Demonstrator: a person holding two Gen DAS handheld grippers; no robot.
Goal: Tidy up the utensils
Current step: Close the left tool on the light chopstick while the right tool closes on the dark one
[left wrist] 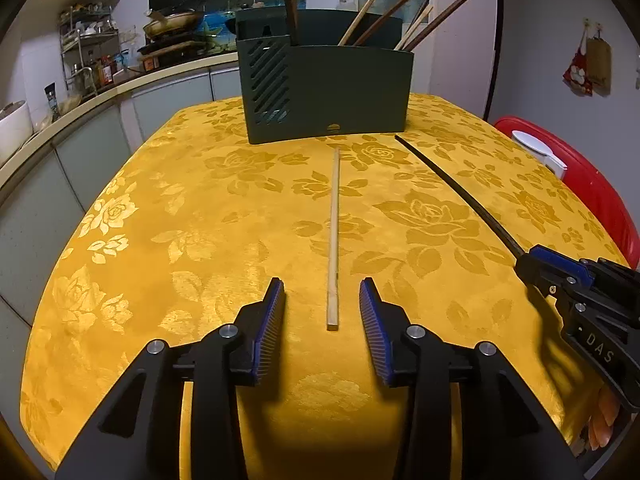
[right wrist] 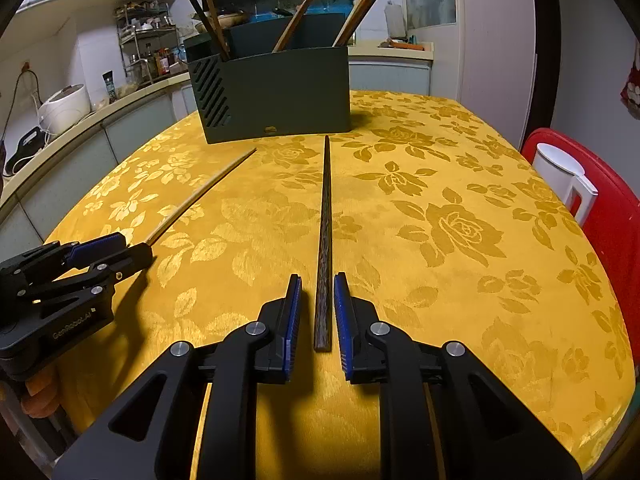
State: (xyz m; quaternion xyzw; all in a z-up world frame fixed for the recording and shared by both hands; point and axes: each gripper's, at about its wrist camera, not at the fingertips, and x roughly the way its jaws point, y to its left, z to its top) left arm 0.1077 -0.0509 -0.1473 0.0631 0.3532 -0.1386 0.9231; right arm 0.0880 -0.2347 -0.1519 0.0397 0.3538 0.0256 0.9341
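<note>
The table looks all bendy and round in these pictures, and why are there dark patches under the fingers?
Left wrist view: the fisheye lens bows the yellow table and leaves black corners; the left gripper casts shadows beneath its fingers. Right wrist view: the same curving; the dark chopstick is sharp, the holder is dim, and shadows lie beneath the right gripper.

- You work at a tabletop (left wrist: 224,216) draped in a yellow cloth woven with roses.
- On your left a pale kitchen counter (left wrist: 120,90) curves past grey-green cabinet doors (left wrist: 168,104).
- A wire rack (left wrist: 82,44) of bottles and jars stands on that counter, with stacked pans (left wrist: 172,20) beside it.
- A white rice cooker (right wrist: 66,106) sits on the counter in the right wrist view.
- On your right, a red chair (right wrist: 592,184) stands against the tabletop's edge, near a pale wall (left wrist: 560,40).
</note>
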